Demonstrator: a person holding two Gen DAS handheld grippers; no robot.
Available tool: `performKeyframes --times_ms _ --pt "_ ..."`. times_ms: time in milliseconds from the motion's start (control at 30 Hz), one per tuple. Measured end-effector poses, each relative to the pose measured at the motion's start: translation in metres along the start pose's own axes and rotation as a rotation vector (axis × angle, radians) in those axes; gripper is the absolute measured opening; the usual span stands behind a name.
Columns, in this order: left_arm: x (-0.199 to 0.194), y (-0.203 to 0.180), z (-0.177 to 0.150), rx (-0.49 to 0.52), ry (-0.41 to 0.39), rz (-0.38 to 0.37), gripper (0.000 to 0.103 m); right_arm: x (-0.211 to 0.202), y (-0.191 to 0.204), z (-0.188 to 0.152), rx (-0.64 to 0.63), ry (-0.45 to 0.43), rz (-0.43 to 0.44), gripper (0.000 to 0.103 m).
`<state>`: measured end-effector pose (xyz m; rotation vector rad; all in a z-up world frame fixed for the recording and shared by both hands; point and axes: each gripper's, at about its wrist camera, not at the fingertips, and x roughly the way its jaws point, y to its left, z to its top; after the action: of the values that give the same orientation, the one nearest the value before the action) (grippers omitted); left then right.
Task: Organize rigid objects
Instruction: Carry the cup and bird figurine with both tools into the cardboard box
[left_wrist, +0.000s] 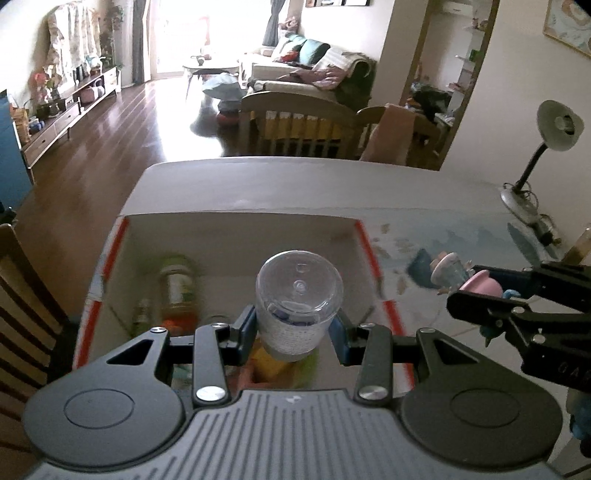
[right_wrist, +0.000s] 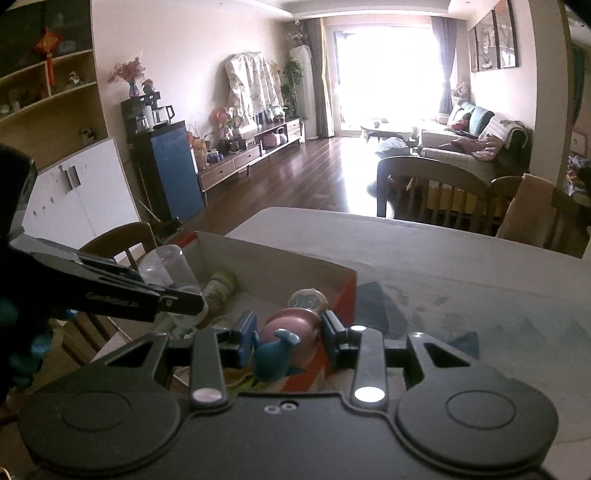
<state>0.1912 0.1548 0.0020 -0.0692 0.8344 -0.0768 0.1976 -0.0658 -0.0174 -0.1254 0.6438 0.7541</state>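
Gleaming clear bottle (left_wrist: 299, 302), pink figurine (right_wrist: 291, 328)

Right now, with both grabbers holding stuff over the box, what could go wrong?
The clear bottle in the left gripper is round and smooth, so it might slip and land on the jar lying in the box. The right gripper holds a lumpy pink and blue toy that could twist loose. The two grippers are close together, so they might bump.
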Motion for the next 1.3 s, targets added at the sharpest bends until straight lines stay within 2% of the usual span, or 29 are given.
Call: performKeyframes --times_ms 400,800,967,1167,1300 --pt "0.051 0.049 0.015 0.026 0.074 0.019 0.041 0.078 0.035 0.002 -0.077 0.082 -0.059 0.037" --pt "0.114 0.058 0.024 0.075 0.149 0.010 0.041 0.145 0.051 -0.005 -0.165 0.213 -0.115 0.036" --pt "0.133 0.050 0.022 0.112 0.183 -0.020 0.041 0.153 0.056 -0.011 -0.185 0.253 -0.117 0.036" --pt "0.149 0.044 0.015 0.148 0.264 -0.037 0.041 0.152 0.061 -0.013 -0.198 0.278 -0.114 0.036" --pt "0.155 0.048 0.012 0.138 0.302 -0.051 0.041 0.151 0.061 -0.013 -0.193 0.286 -0.106 0.034"
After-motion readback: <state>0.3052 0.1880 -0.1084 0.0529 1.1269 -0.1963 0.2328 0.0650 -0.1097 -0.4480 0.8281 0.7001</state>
